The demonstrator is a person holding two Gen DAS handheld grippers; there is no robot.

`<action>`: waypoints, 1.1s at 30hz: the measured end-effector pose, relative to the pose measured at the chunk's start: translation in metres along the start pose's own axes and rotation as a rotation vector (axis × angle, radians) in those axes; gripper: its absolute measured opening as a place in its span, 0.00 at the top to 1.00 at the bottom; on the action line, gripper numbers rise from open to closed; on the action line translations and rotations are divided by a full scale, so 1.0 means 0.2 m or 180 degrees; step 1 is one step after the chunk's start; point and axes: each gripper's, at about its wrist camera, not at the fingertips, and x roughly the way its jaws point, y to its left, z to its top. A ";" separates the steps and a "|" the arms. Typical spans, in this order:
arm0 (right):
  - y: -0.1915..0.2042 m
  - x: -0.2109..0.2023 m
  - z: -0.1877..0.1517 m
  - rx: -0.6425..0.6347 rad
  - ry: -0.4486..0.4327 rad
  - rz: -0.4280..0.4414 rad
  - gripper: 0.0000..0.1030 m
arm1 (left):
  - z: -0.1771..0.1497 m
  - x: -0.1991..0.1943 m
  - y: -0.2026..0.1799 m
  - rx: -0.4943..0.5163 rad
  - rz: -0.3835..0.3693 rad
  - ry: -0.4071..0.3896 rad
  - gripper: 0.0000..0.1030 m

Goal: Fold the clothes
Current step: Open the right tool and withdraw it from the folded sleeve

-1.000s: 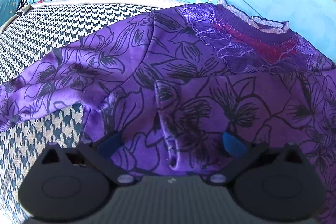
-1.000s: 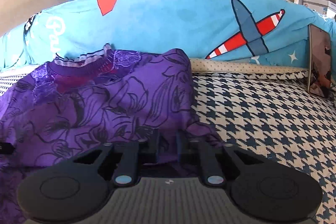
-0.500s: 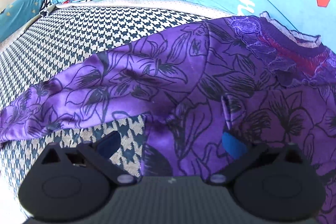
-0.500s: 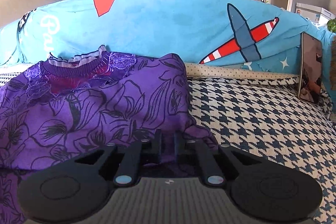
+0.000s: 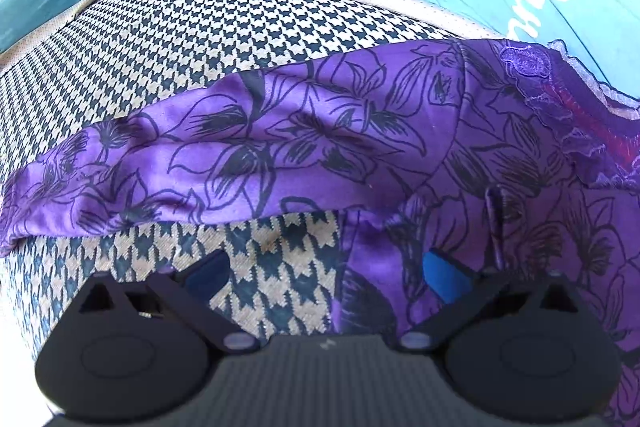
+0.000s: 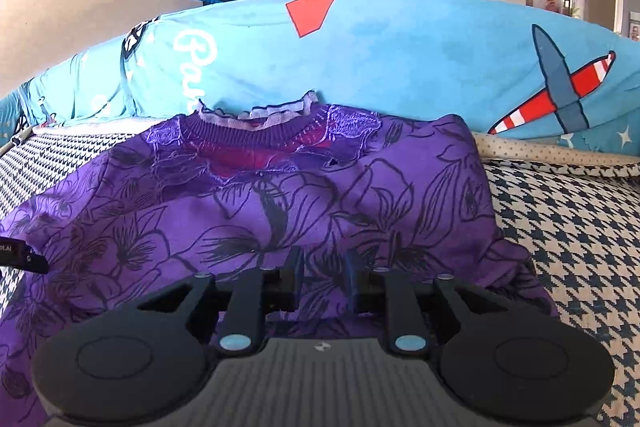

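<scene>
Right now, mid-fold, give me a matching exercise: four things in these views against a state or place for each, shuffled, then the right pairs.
Things:
1. purple floral top
2. left sleeve
3. left gripper
4. right gripper

States or places:
A. fingers wide apart, above the houndstooth cover and the top's side edge
B. stretched out sideways across the houndstooth cover
C. lies spread with its frilled neckline toward the blue backrest
D. fingers a narrow gap apart, just been opening, over the purple cloth without pinching it

Pairs: 1-C, 2-B, 3-A, 4-D

Purple floral-print top (image 6: 304, 203), lace-trimmed collar toward the backrest, one sleeve (image 5: 224, 155) spread sideways, other side seemingly folded in
</scene>
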 end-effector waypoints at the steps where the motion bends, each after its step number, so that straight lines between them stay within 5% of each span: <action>1: 0.01 0.02 -0.01 -0.0029 0.0059 0.0009 0.76 | 0.00 0.00 0.01 -0.0007 0.0012 0.0000 0.00; 17: 0.09 0.05 -0.05 -0.0316 0.0129 -0.0106 0.58 | -0.02 0.04 0.01 -0.0021 0.0083 0.0010 0.00; 24: 0.10 -0.07 0.01 0.0249 0.0185 0.0170 0.57 | -0.03 0.02 0.04 -0.0072 -0.0029 -0.0075 0.00; 33: 0.24 -0.34 0.01 0.0357 0.0056 0.0366 0.41 | -0.13 -0.11 0.29 -0.0381 -0.0014 -0.0065 0.00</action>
